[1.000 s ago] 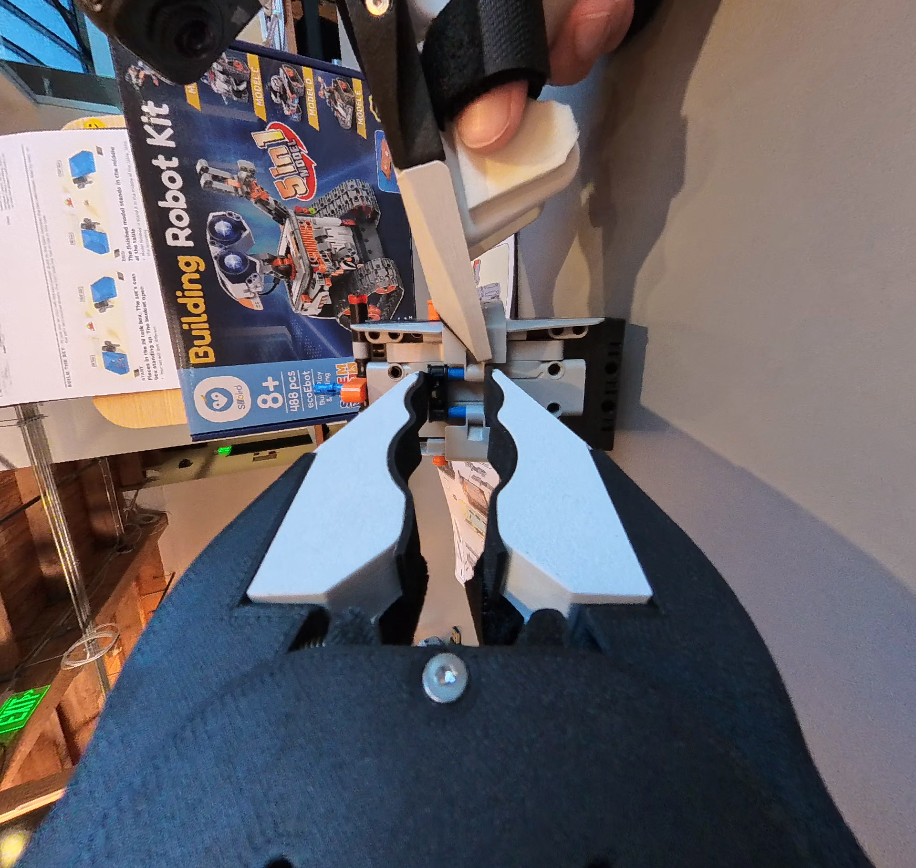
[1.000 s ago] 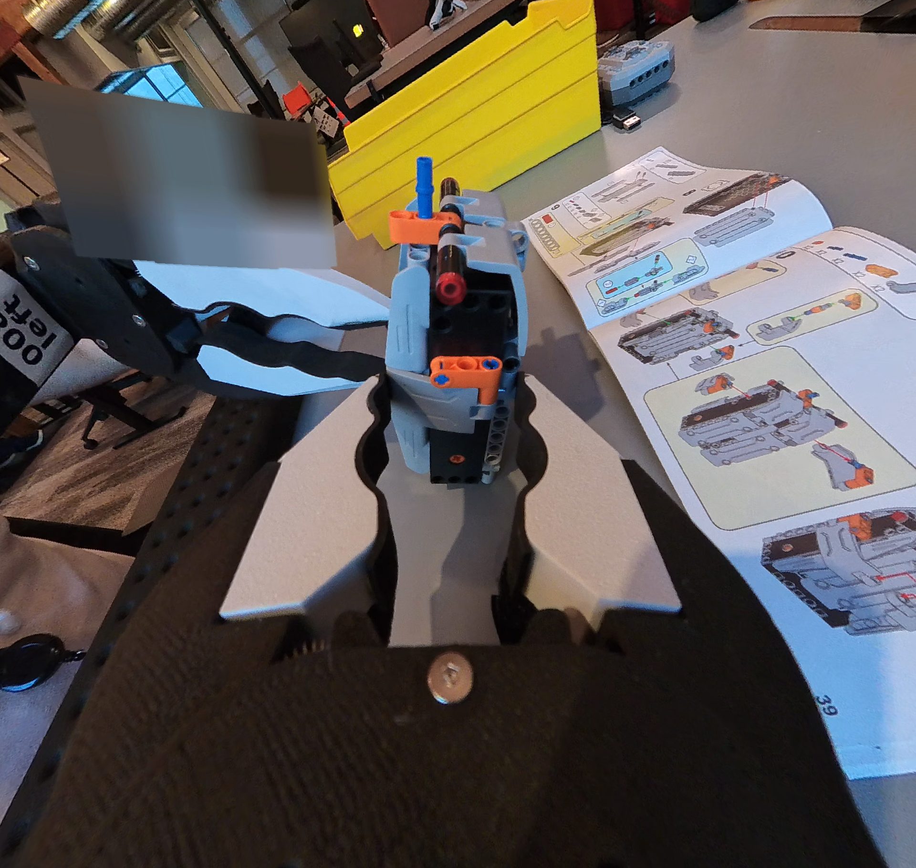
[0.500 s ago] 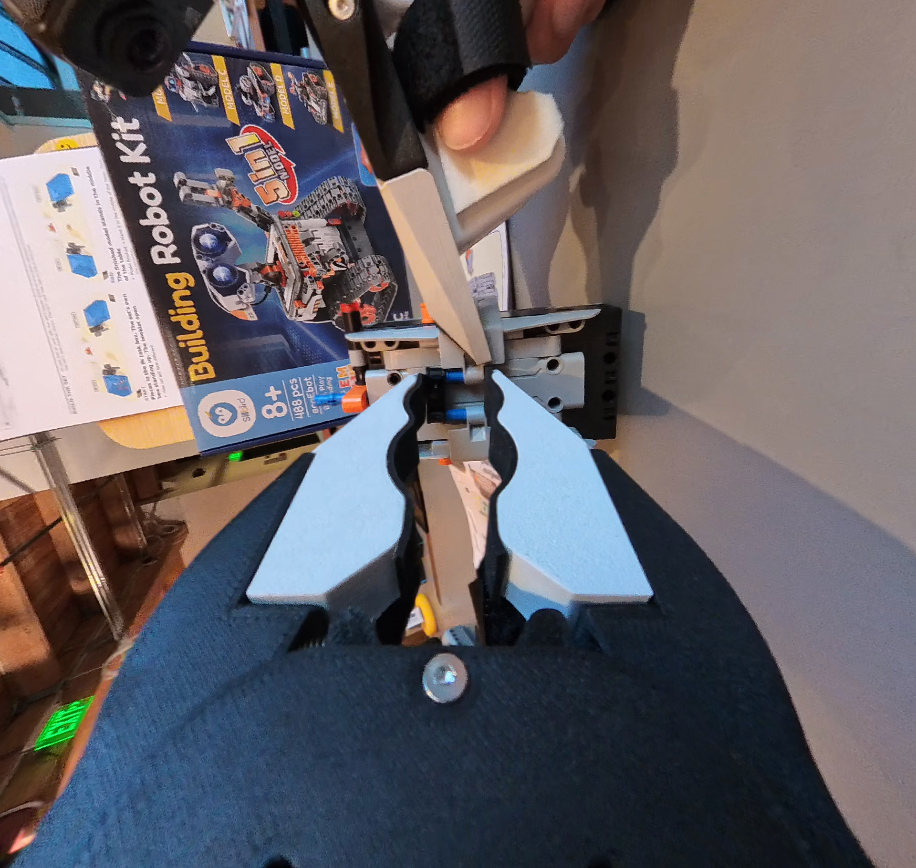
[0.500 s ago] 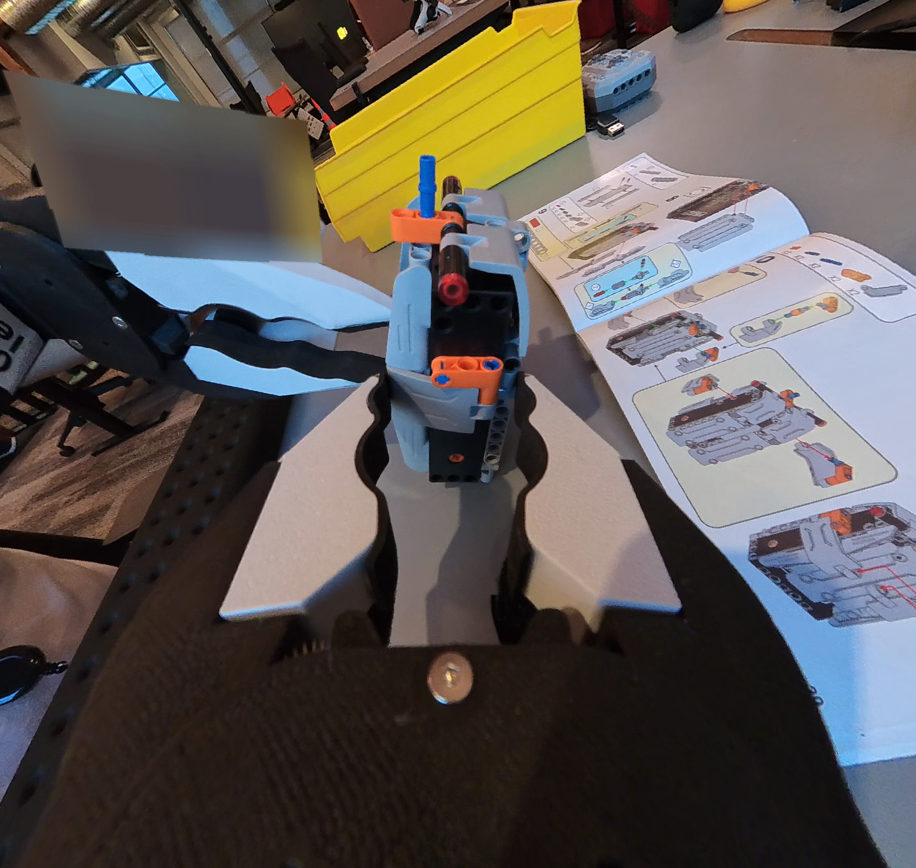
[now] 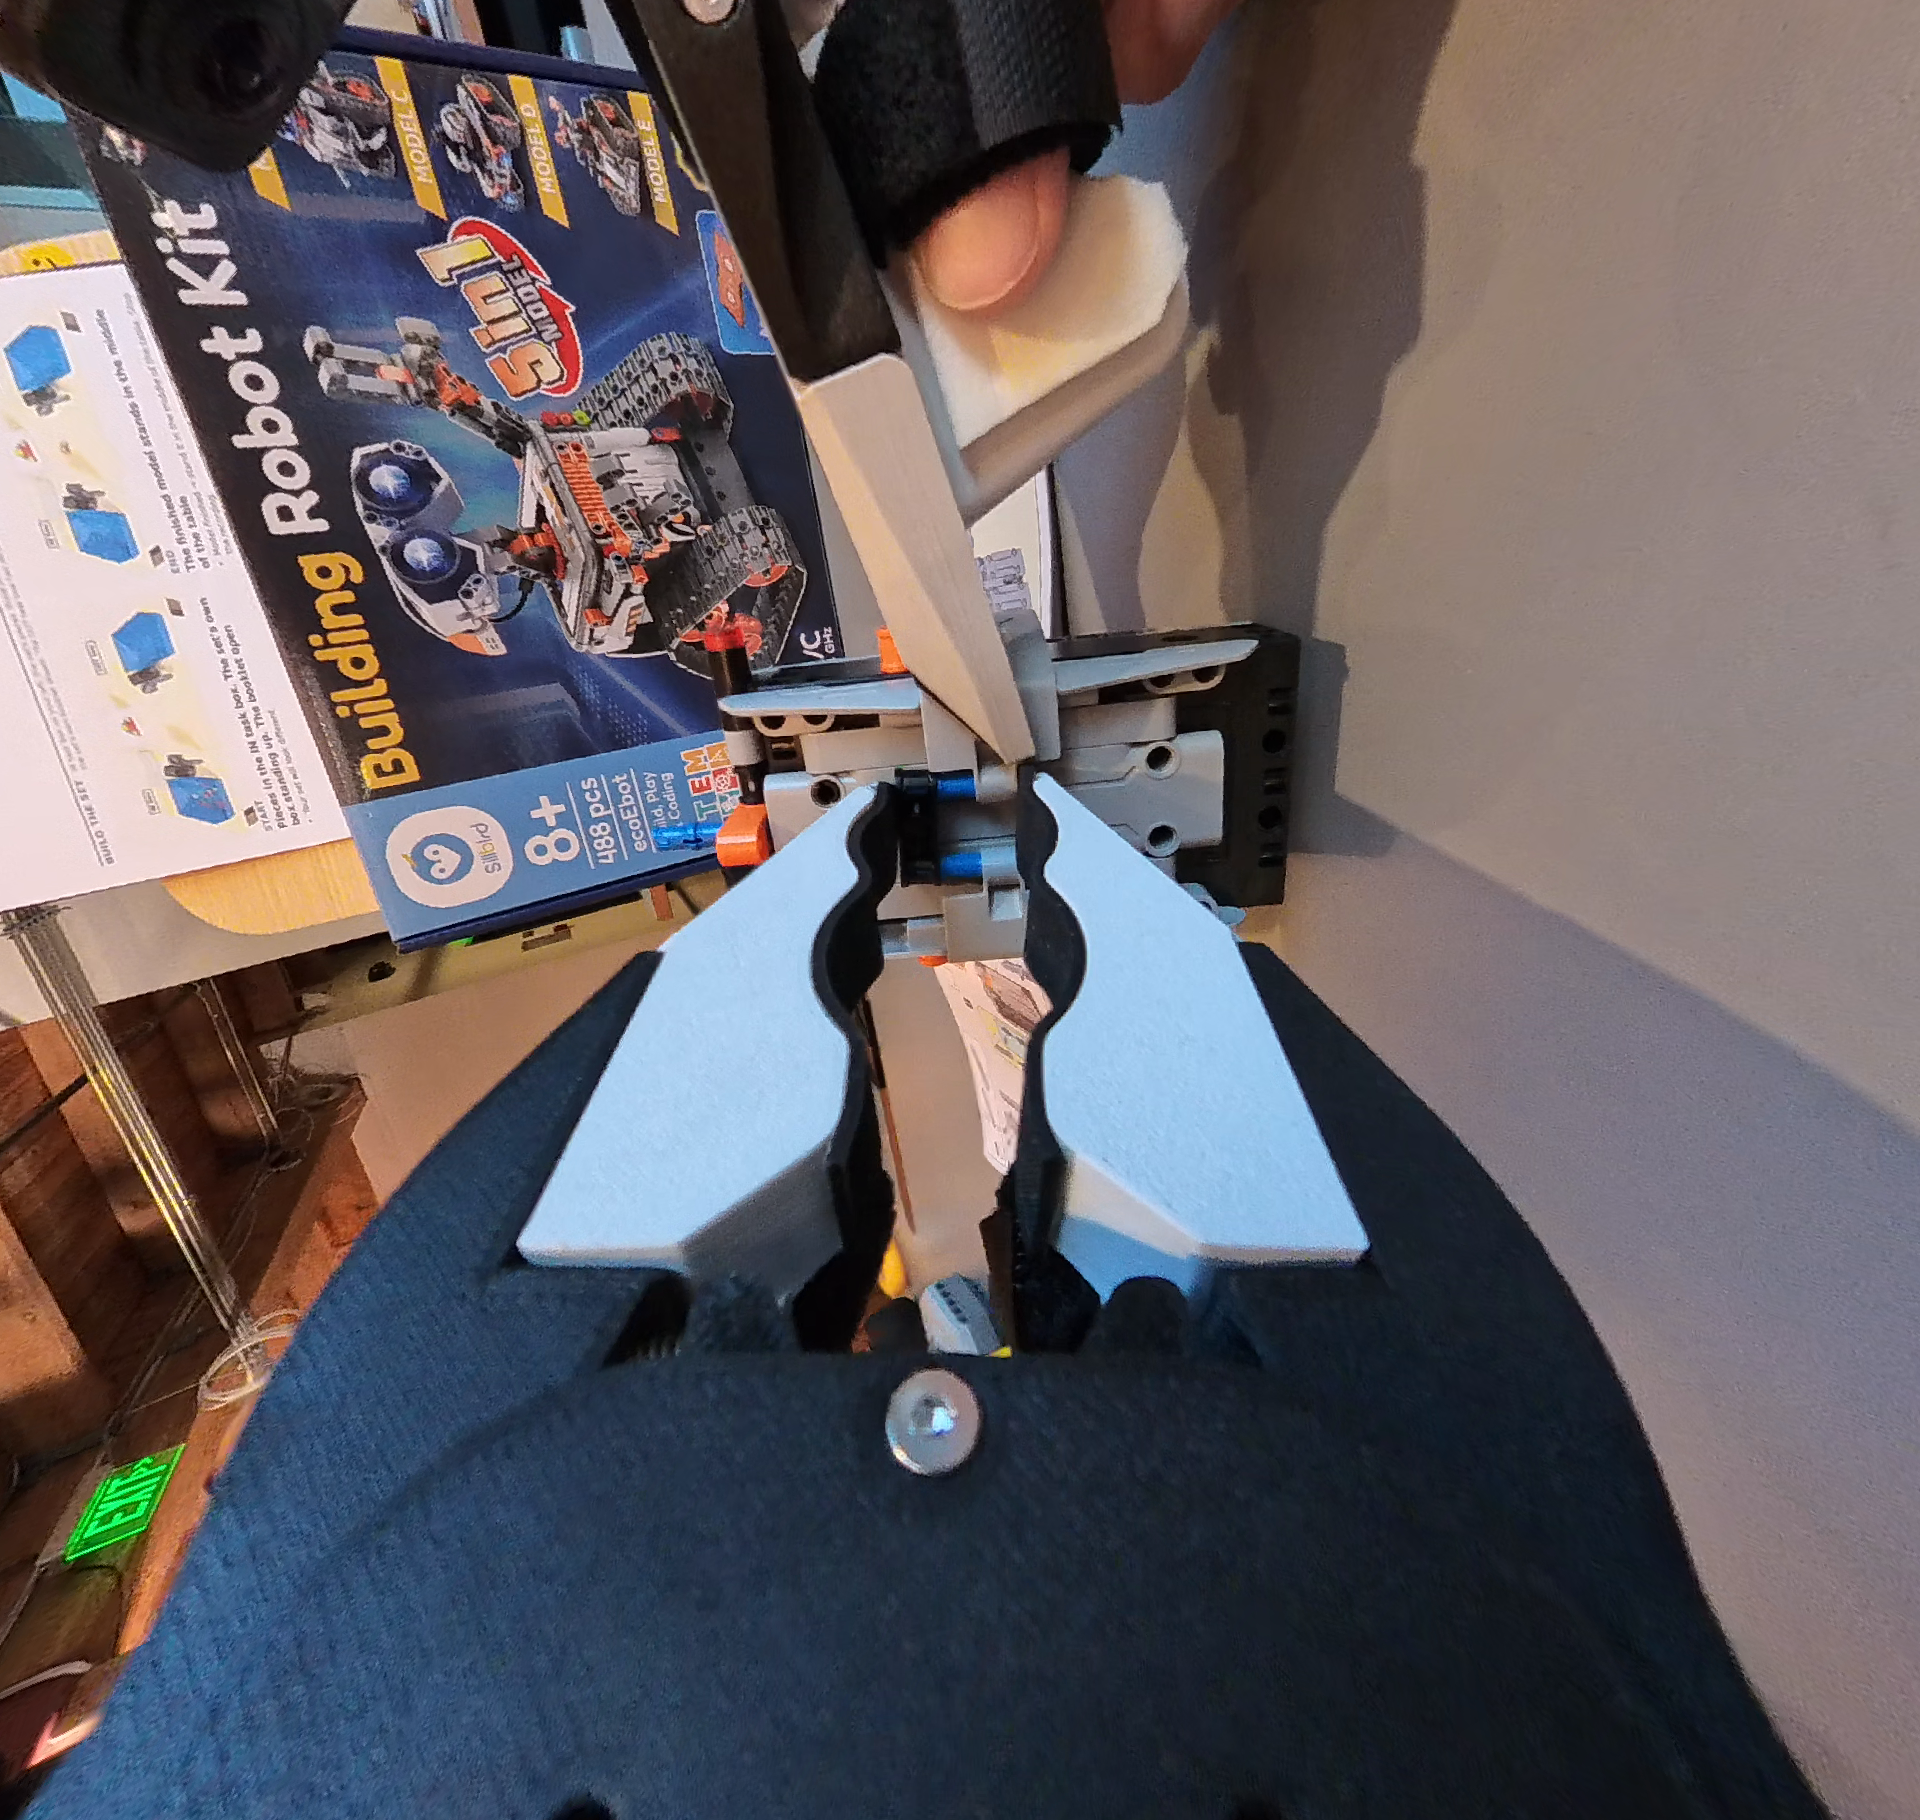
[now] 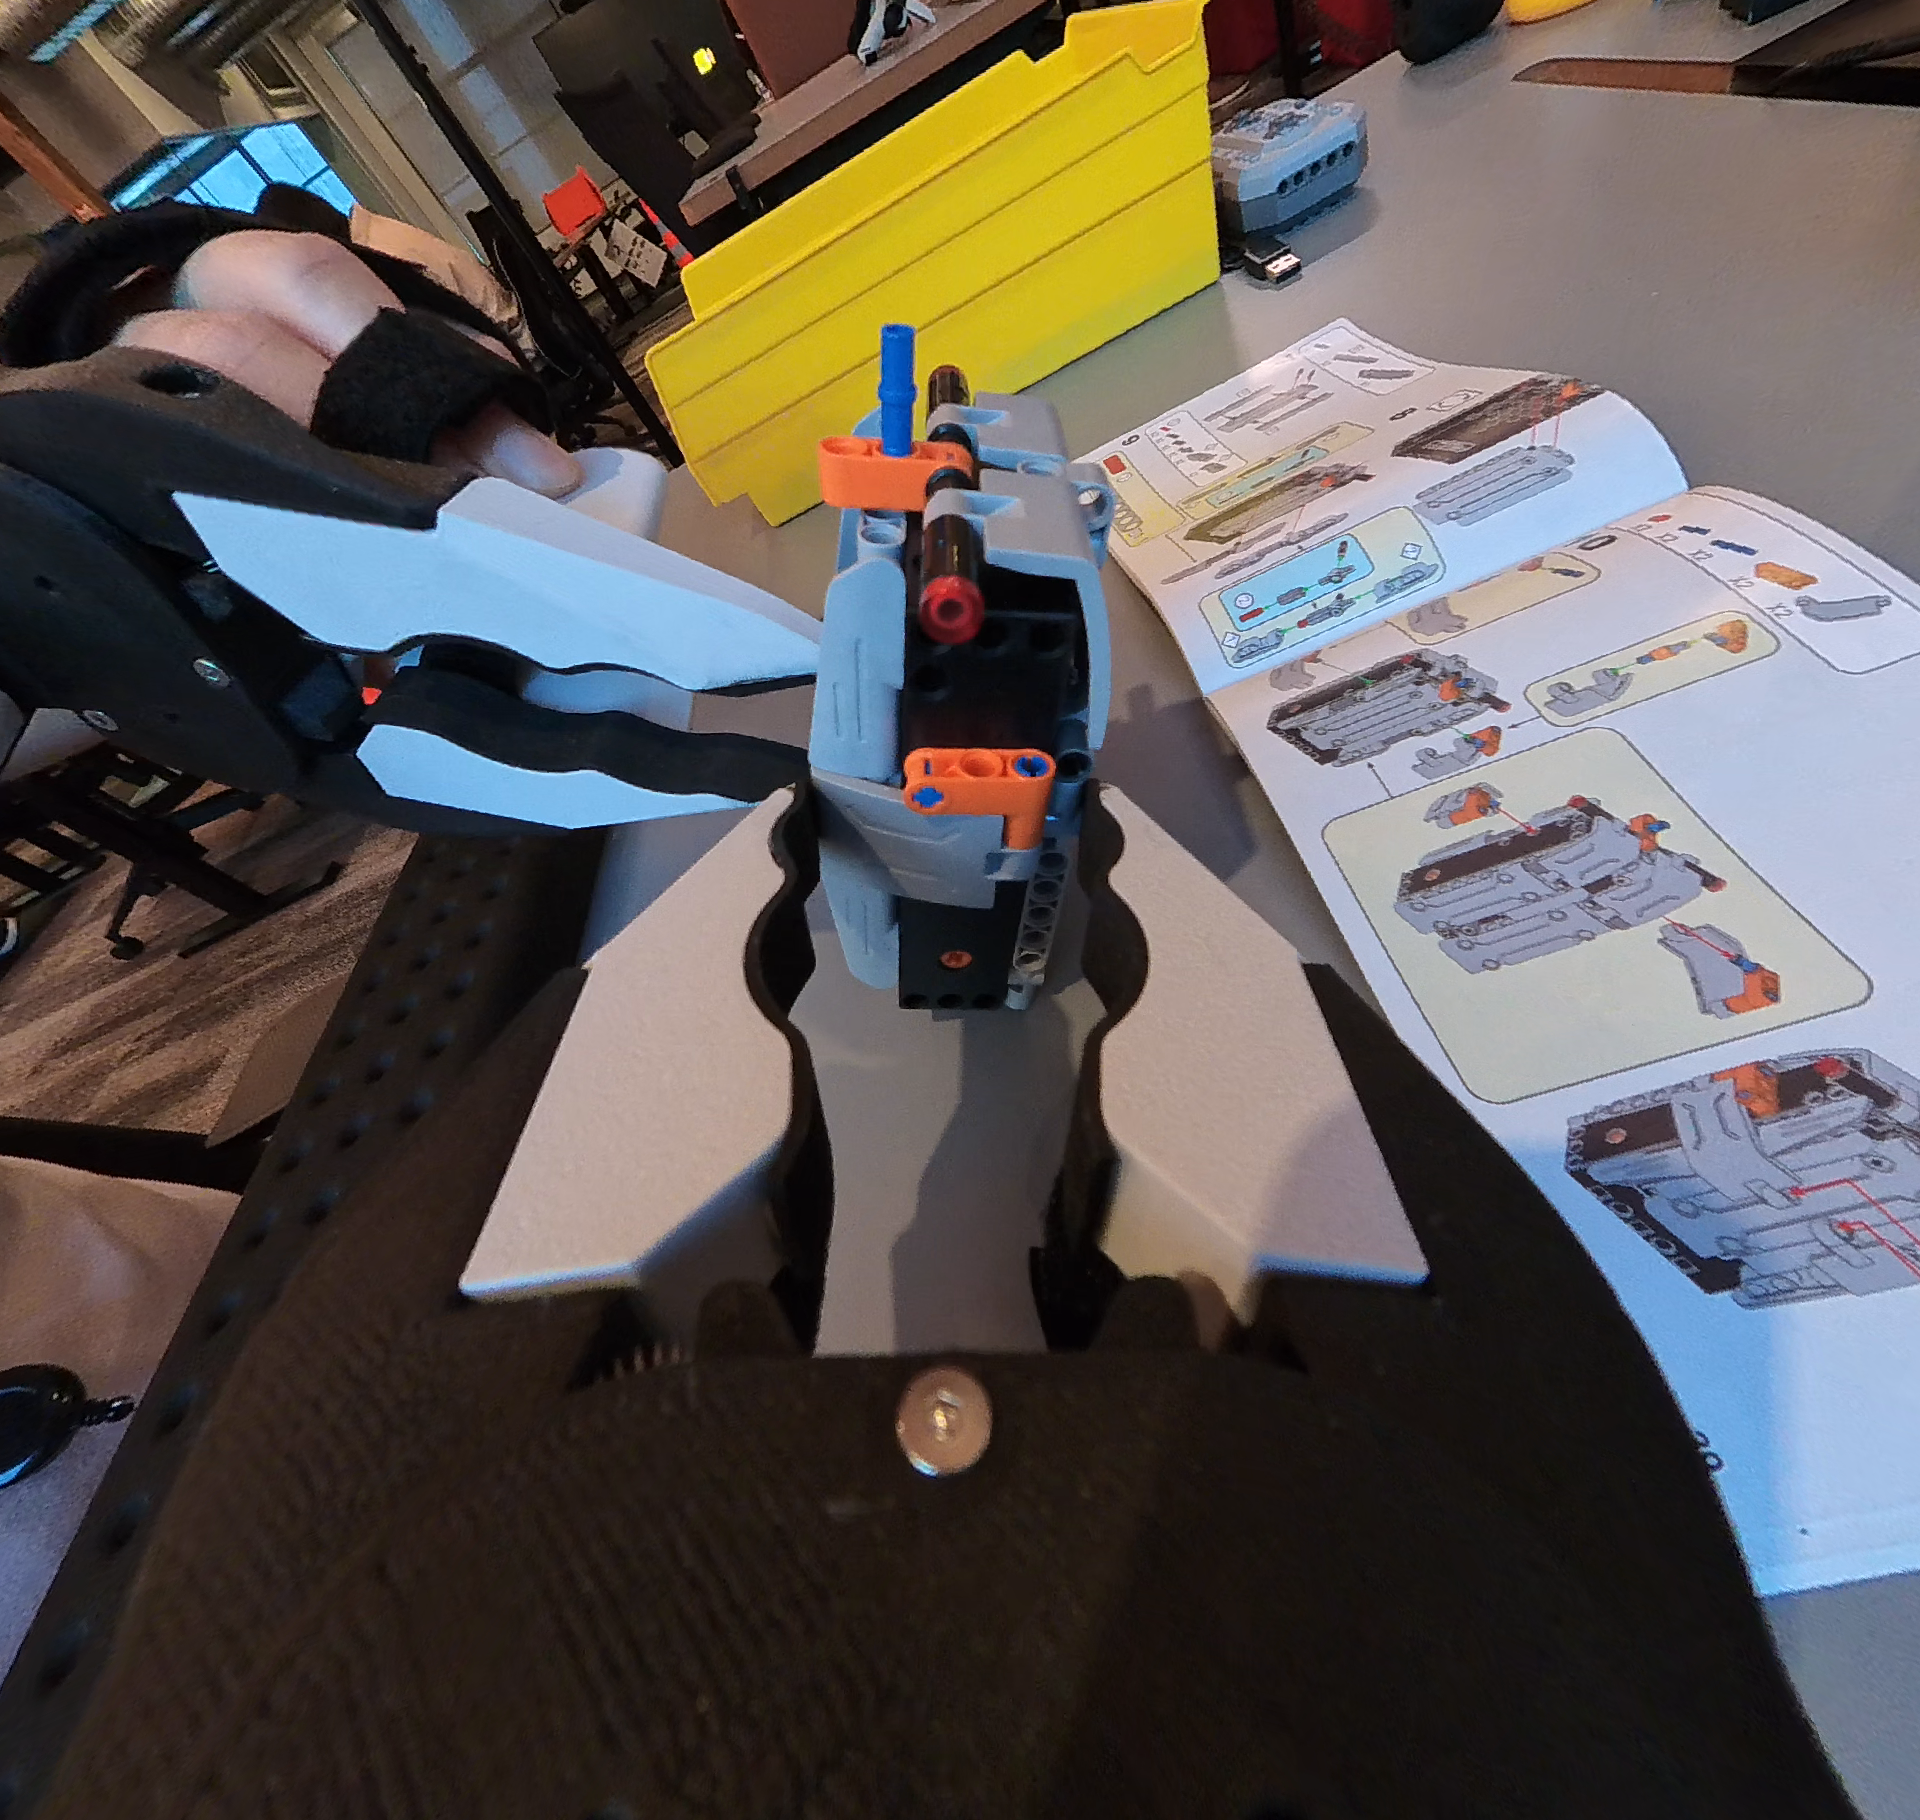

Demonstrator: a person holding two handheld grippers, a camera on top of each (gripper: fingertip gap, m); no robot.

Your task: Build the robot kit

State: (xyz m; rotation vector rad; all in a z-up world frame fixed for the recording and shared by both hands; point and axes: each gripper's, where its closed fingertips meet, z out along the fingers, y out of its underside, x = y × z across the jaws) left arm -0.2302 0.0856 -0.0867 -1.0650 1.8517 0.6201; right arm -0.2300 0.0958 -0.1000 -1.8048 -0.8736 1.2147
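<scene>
Two tools are working one grey-and-black brick assembly (image 6: pixel 951 721), which is standing upright on the grey surface (image 6: pixel 1621 243). Your right tool (image 6: pixel 945 840) is gripping the assembly at its lower end, jaws pressing both sides. Your left tool (image 5: pixel 956 825) is coming in from the side, jaws narrow, closing on a grey part with blue pins on the assembly's flank; in the right wrist view its fingertips (image 6: pixel 769 643) are touching the grey side panel. An orange connector (image 6: pixel 894 471) with a blue pin (image 6: pixel 896 383) is sitting on top, another orange connector (image 6: pixel 977 778) lower down on the front. An open instruction booklet (image 6: pixel 1538 783) is lying just right of the assembly. A yellow bin (image 6: pixel 966 243) is standing behind it, and a grey module (image 6: pixel 1288 160) is near the bin. In the left wrist view, a blue kit box (image 5: pixel 468 482) is standing behind the assembly.
</scene>
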